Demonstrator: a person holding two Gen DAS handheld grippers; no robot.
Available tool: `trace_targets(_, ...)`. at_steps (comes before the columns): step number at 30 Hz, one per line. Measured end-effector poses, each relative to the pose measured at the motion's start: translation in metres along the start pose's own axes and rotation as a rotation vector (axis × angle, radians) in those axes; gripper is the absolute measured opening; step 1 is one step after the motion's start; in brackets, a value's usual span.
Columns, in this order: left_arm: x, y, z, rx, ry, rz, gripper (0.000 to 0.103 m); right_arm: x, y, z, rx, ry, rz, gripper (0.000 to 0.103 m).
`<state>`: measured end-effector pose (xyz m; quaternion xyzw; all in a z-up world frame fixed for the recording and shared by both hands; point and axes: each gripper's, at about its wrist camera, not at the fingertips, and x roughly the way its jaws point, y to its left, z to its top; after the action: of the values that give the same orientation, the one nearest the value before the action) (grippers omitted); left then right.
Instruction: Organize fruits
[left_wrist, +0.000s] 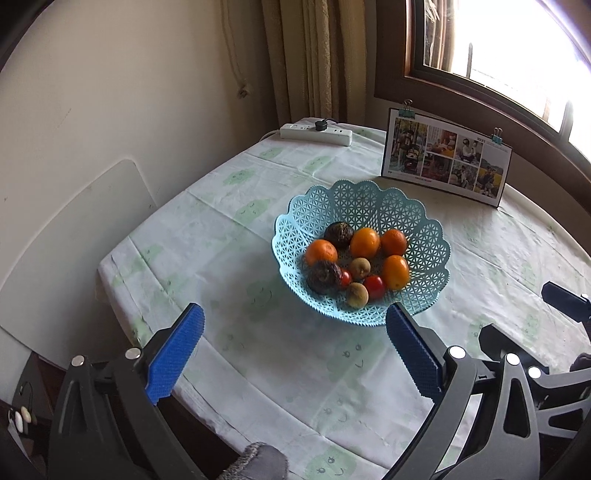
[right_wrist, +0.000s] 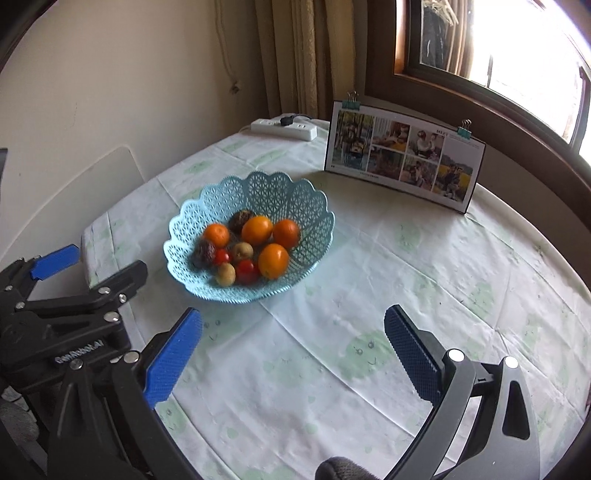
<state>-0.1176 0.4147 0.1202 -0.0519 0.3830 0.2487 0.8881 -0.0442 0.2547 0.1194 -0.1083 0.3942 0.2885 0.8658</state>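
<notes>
Nearest us: left gripper (left_wrist: 295, 345) wide open, nothing between the fingers, hanging over the front part of the counter (left_wrist: 229, 258). Right gripper (right_wrist: 293, 350) same, fully spread and empty, over bare tablecloth. They sit side by side, left one visible at the left edge of the right wrist view.

Next out: blue lattice basket (left_wrist: 424, 236) mid-counter, just ahead of the left gripper and ahead-left of the right. All fruit we can see is already inside it: four oranges (left_wrist: 365, 242), two dark wrinkled fruits (left_wrist: 323, 276), two small brown ones (left_wrist: 357, 294), two little red ones (left_wrist: 375, 286). We see no loose fruit on the cloth, so by our read the task is done or near done, unless sorting within the basket is intended.

Risks if we go back in:
- Basket looks light and shallow; a finger catching the scalloped rim could tip or slide it.
- Round fruit packed touching each other; nudging one could roll a neighbour out over the low front edge.
- Small red ones look soft; a full squeeze could burst them.
- Two grippers this close could clash if both reach for the basket.

Far side: photo board (right_wrist: 402, 158) standing behind the basket, power strip (left_wrist: 316, 133) by the curtain (left_wrist: 314, 55), window (left_wrist: 517, 48) beyond. All well apart from the work.
</notes>
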Motion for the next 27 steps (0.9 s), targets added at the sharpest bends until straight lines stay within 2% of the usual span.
trace_targets(6, 0.013, -0.005, -0.014, -0.006, 0.042, 0.047, 0.100, 0.017, -0.009, -0.011, -0.017, 0.036, -0.011, 0.098)
trace_targets(17, 0.041, -0.005, -0.021, 0.011, 0.090, 0.111, 0.100, 0.037, -0.010, -0.008, -0.040, 0.056, -0.039, 0.098)
trace_targets(27, 0.060, -0.003, -0.019, 0.032, 0.135, 0.109, 0.100, 0.047, -0.007, -0.004, -0.038, 0.068, -0.036, 0.098)
